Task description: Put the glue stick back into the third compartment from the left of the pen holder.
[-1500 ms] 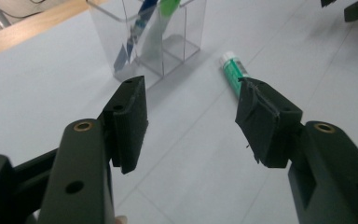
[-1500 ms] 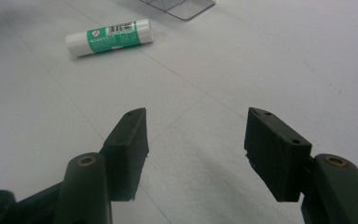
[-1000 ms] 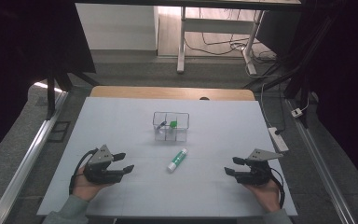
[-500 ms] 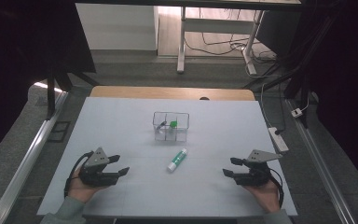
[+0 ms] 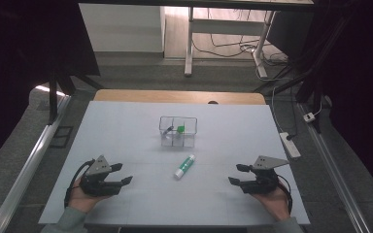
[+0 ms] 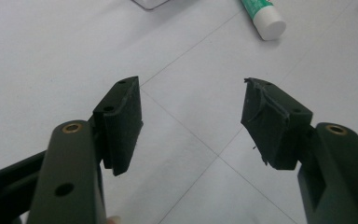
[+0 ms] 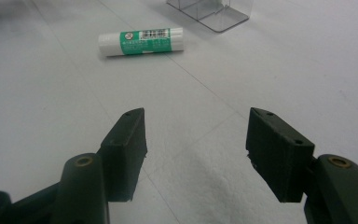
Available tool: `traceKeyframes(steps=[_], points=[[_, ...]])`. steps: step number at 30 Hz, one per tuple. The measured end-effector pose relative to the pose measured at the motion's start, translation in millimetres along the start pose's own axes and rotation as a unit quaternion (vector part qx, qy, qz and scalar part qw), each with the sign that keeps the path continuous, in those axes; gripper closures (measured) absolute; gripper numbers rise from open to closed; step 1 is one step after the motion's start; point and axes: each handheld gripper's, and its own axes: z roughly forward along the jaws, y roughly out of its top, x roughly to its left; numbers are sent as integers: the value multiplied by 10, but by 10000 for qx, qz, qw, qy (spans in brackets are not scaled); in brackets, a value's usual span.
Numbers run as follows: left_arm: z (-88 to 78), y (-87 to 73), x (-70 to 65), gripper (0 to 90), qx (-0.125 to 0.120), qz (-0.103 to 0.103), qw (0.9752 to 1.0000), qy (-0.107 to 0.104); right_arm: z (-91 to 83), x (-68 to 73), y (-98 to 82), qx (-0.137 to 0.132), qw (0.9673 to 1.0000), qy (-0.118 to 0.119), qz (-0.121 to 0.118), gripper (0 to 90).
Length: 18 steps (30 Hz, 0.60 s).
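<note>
**Both my grippers wide and empty, glue stick lying between them**

From the high view, I hold my left gripper (image 5: 118,174) near the front left of the white table (image 5: 126,126) and my right gripper (image 5: 238,174) near the front right, well apart from each other. Both point inward toward the middle of the table. The glue stick (image 5: 184,166) lies flat on the table between them, tilted, its white cap toward me and its green body pointing away. Just beyond it stands a clear plastic box (image 5: 178,131) with compartments; something green sits in it, though I cannot tell in which compartment.

In the left gripper view, my left gripper (image 6: 191,119) has its jaws standing wide, and they have just been opening further, with bare table between the pads and nothing held. The pad on the right-hand jaw looks frayed at its edge. The capped end of the glue stick (image 6: 265,16) shows at the top, well ahead of the jaws, and a corner of the clear plastic box (image 6: 149,3) sits at the upper edge.

In the right gripper view, my right gripper (image 7: 196,133) is also spread wide and empty above the table. The glue stick (image 7: 141,41) lies on its side well ahead and left of the jaws, label up, with the clear plastic box (image 7: 212,11) beyond it.
</note>
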Motion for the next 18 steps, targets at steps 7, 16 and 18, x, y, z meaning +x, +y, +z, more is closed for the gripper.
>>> traceKeyframes(steps=[7, 16, 18], points=[[14, -18, 9, 375, 44, -19, 10000, -18, 5, 25, 37, 22, 9999, 4, -107, 382], [22, -21, 12, 370, 76, -16, 10000, -26, 39, 52, 63, 59, 9998, 67, -149, 382], [26, -22, 12, 370, 88, -12, 10000, -30, 44, 56, 71, 65, 9998, 72, -157, 382]])
